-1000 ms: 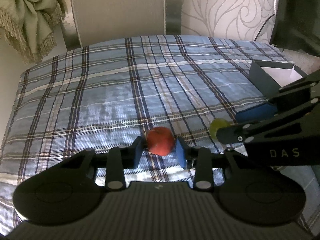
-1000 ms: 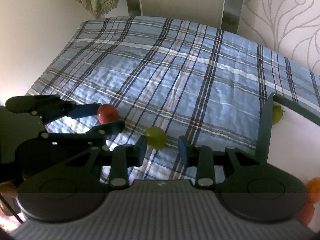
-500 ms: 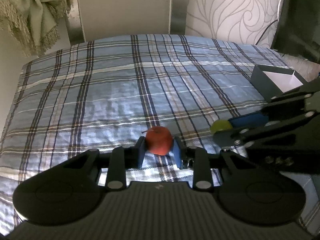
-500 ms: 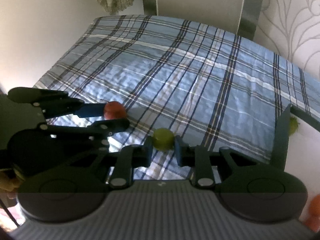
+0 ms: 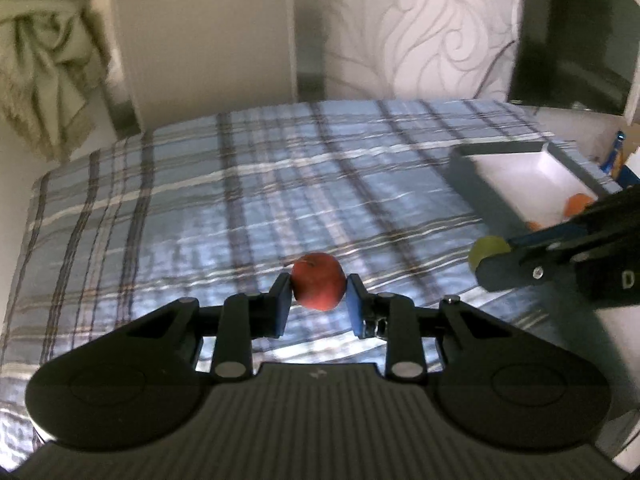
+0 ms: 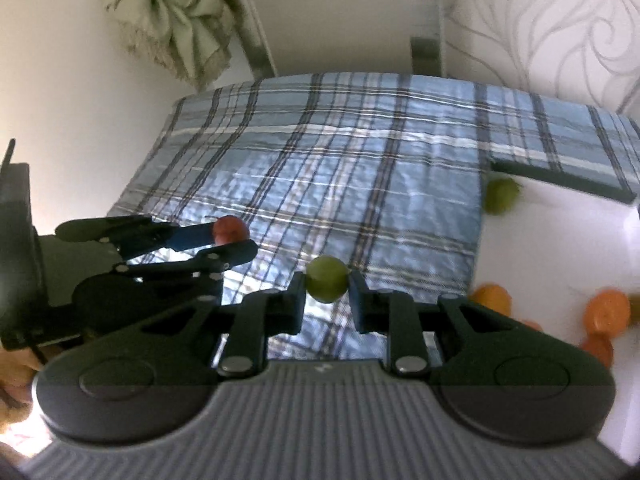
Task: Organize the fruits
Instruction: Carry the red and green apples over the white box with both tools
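My left gripper (image 5: 318, 298) is shut on a red apple (image 5: 318, 280), held above the blue plaid cloth (image 5: 240, 184). In the right wrist view the same apple (image 6: 229, 230) shows at the left between that gripper's fingers. My right gripper (image 6: 326, 292) is shut on a small green fruit (image 6: 326, 283), also lifted off the cloth. That fruit (image 5: 488, 250) appears at the right of the left wrist view. A grey box with a white inside (image 5: 532, 168) lies to the right, holding a green fruit (image 6: 500, 196) and several orange fruits (image 6: 606, 312).
A green fringed cloth (image 5: 44, 72) hangs at the back left by the wall. A dark screen (image 5: 576, 36) stands at the back right. The box's dark rim (image 6: 560, 178) sits on the plaid cloth's right side. A hand (image 6: 14, 376) shows at the lower left.
Both grippers closed onto their fruits and lifted them off the cloth. Both views shifted toward the box on the right, and its orange fruits have come into sight.
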`<state>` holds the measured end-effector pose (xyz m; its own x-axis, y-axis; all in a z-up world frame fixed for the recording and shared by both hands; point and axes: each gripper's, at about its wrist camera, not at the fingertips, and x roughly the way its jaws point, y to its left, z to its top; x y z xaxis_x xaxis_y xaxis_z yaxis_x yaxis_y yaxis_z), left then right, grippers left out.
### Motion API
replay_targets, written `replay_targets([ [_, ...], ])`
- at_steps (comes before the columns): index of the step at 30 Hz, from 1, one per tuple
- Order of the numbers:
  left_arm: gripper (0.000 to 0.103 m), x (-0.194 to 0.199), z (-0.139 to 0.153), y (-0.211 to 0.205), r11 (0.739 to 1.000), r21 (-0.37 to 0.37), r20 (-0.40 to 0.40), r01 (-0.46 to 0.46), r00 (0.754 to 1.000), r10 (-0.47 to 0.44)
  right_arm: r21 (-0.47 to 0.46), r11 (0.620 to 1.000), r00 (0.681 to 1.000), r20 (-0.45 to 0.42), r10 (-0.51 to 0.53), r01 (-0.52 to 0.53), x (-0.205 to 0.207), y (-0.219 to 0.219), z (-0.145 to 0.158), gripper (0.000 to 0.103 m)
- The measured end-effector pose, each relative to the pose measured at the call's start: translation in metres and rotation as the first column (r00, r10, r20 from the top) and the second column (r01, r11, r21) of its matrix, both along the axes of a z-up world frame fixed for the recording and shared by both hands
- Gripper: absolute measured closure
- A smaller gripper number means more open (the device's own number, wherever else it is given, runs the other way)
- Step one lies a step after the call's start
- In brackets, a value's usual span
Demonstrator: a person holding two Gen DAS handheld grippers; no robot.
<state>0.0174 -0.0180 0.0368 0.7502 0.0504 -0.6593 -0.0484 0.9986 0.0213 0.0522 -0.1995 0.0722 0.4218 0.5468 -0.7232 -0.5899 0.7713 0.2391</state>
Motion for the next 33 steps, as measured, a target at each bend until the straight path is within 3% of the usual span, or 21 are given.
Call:
replay_targets([
  [17,0.069,0.014,0.028,-0.111,0.980,0.000,0.059,0.197,0.979,-0.196,0.037,0.983,0.983,0.025,-0.183,0.182,-0.026,-0.109,0.012,0.077],
  [33,0.069,0.037,0.011,-0.191,0.946,0.032,0.032,0.322,0.946,-0.323,0.009,0.952,0.948,0.081,-0.306,0.307,-0.058,-0.175,0.021,0.077],
])
